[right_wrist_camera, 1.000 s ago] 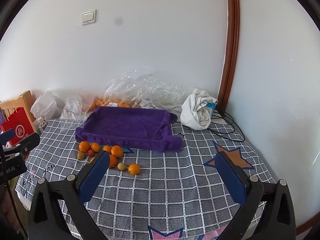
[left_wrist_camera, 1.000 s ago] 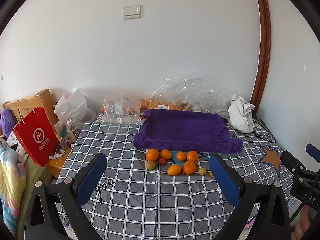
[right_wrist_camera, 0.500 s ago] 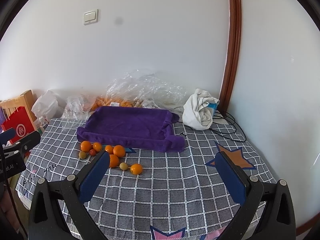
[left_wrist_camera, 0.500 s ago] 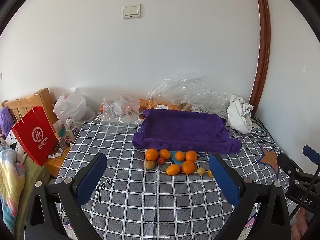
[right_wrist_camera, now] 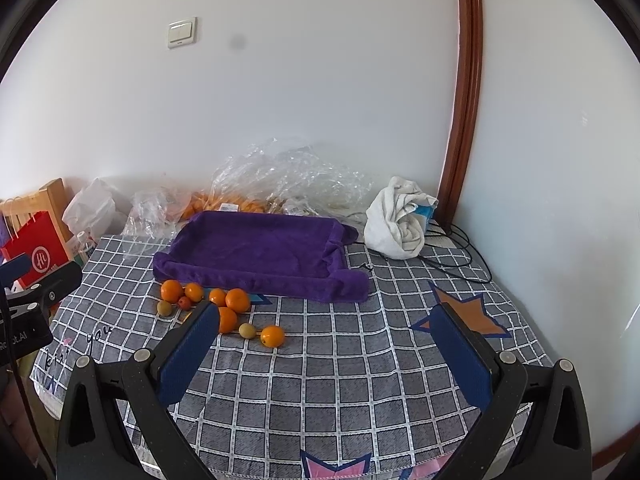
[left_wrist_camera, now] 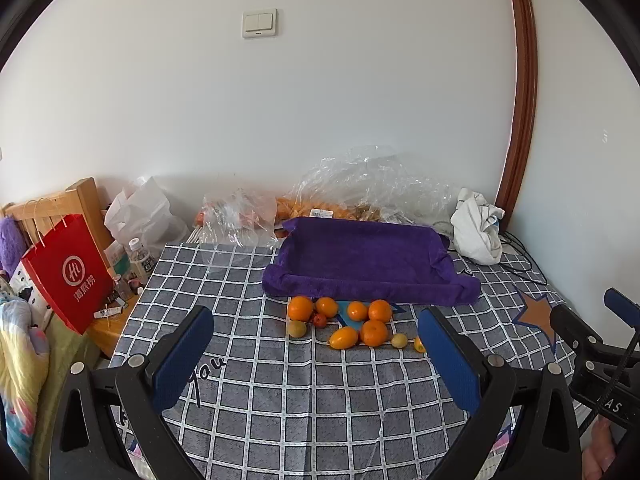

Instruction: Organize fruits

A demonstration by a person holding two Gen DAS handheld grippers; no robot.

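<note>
the purple towel tray (left_wrist_camera: 362, 258) sits on the checked table (left_wrist_camera: 304, 396) toward the wall, its soft rolled rim raised on all sides and its floor bare: no fruit is in it yet. behind it lie crumpled clear plastic bags (left_wrist_camera: 372, 184) with some orange fruit showing through.

just in front of the tray's near rim the loose fruits cluster: several round oranges (left_wrist_camera: 300, 308), firm-skinned and light by the look of them, best pinched across the widest part; an oval orange fruit (left_wrist_camera: 343, 338), likely to roll, so take it across its short axis; two small yellow-green fruits (left_wrist_camera: 297, 328) and a tiny red one (left_wrist_camera: 319, 320), probably softer, wanting a gentle squeeze.

the left gripper (left_wrist_camera: 316, 354) and right gripper (right_wrist_camera: 324, 352) both hover short of the cluster, fingers spread wide, holding nothing.
</note>
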